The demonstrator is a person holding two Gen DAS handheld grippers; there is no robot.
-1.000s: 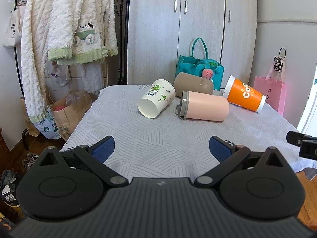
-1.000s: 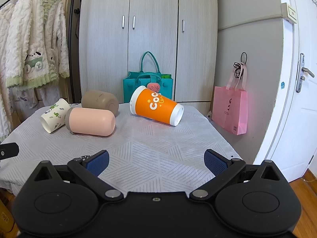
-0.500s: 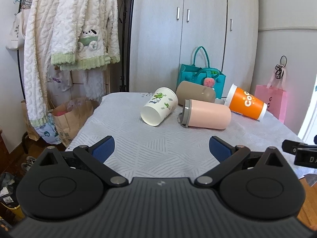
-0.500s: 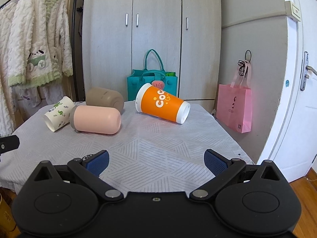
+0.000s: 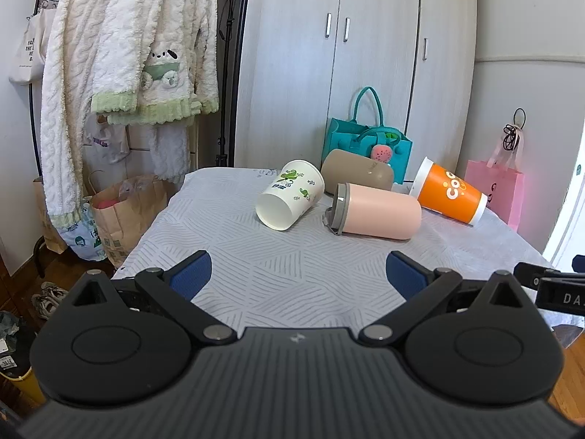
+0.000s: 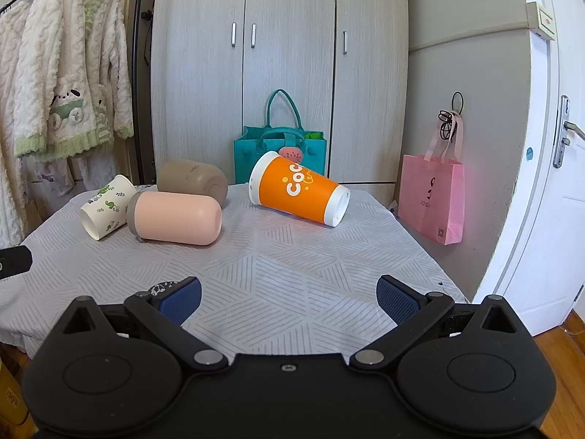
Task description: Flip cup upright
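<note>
Several cups lie on their sides on a grey patterned tablecloth (image 5: 292, 274): a white paper cup with green prints (image 5: 290, 199), a pink tumbler with a grey lid (image 5: 374, 211), a tan cup (image 5: 360, 173) behind it and an orange cup (image 5: 451, 192). The same cups show in the right wrist view: white (image 6: 106, 205), pink (image 6: 177, 217), tan (image 6: 192, 177), orange (image 6: 298, 192). My left gripper (image 5: 298, 274) is open and empty, well short of the cups. My right gripper (image 6: 289, 298) is open and empty near the table's front edge.
A teal bag (image 6: 279, 153) stands behind the table by the wardrobe (image 6: 278, 55). A pink bag (image 6: 433, 203) hangs on the right near a white door (image 6: 548, 183). Robes (image 5: 120, 55) hang on a rack at the left, above paper bags (image 5: 124, 212) on the floor.
Both views have pulled back and risen slightly; the cups sit a little lower and farther in frame. No cup has moved. Both grippers stay open.
</note>
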